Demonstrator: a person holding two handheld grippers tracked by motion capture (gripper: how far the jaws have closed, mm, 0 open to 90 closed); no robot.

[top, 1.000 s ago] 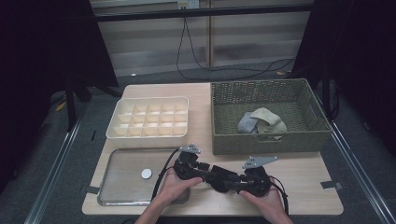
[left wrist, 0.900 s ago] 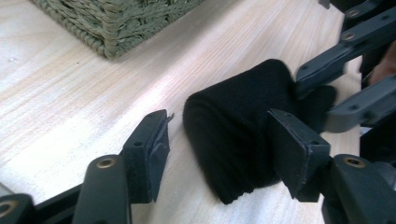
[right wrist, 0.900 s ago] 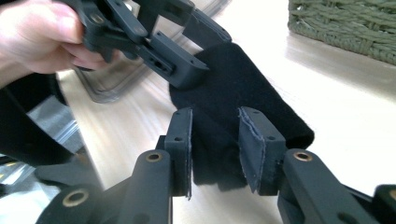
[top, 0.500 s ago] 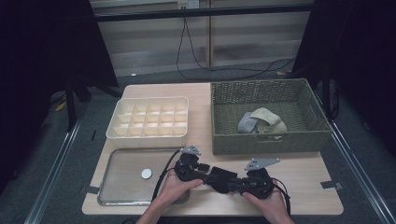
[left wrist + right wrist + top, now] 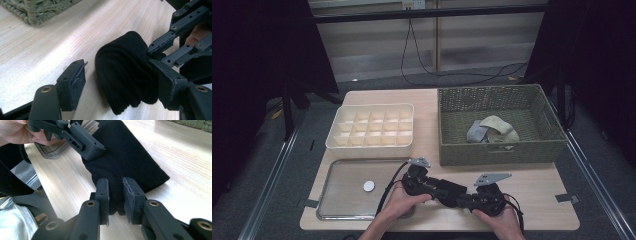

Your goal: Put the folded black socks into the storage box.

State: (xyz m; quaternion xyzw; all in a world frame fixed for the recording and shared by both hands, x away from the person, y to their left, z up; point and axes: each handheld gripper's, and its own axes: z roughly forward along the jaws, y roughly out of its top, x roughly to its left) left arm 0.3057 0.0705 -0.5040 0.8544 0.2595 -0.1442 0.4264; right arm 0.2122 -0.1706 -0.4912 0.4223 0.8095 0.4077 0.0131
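Note:
A black sock (image 5: 451, 193) lies on the table near its front edge, between my two grippers. My left gripper (image 5: 437, 187) has just been opening. In the left gripper view its jaws (image 5: 118, 75) stand wide around the sock (image 5: 125, 57): the left pad is clear of the cloth, and the sock rests against the right jaw. My right gripper (image 5: 465, 200) has just been closing, and in its own view (image 5: 115, 186) its pads pinch the sock's end (image 5: 130, 157). One jaw of the left gripper (image 5: 85, 142) lies on the sock's far part.
A green wicker basket (image 5: 497, 152) at the back right holds folded grey and beige cloths (image 5: 492, 131). A cream divided box (image 5: 372, 125) stands at the back left. In front of it, a metal tray (image 5: 337, 205) carries a small white disc (image 5: 369, 186).

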